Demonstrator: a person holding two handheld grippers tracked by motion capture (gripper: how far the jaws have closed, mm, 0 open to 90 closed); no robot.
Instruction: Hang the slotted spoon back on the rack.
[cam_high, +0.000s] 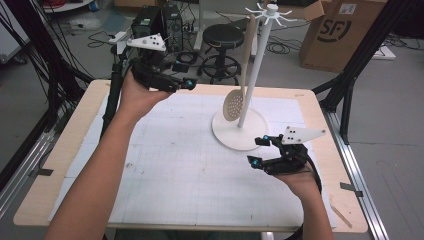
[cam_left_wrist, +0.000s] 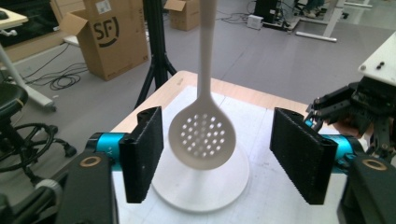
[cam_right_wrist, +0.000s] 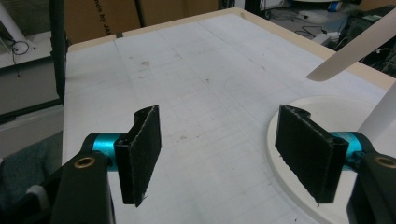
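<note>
A pale slotted spoon (cam_high: 233, 105) hangs by its handle from a hook at the top of a white stand (cam_high: 256, 70), whose round base (cam_high: 227, 135) rests on the mat. In the left gripper view the spoon's bowl (cam_left_wrist: 202, 135) hangs framed between the jaws but farther off, untouched. My left gripper (cam_high: 186, 84) is raised at the table's far left, open and empty, pointing toward the spoon. My right gripper (cam_high: 260, 151) hovers open beside the base's near right edge, with nothing between its pads (cam_right_wrist: 140, 154); the base rim (cam_right_wrist: 299, 116) lies behind its right jaw.
A white gridded mat (cam_high: 175, 160) covers the wooden table. A thin wooden stick (cam_high: 342, 215) lies at the near right corner. Beyond the table stand a black stool (cam_high: 223, 37), a cardboard box (cam_high: 340, 30) and black tripod legs (cam_high: 345, 95).
</note>
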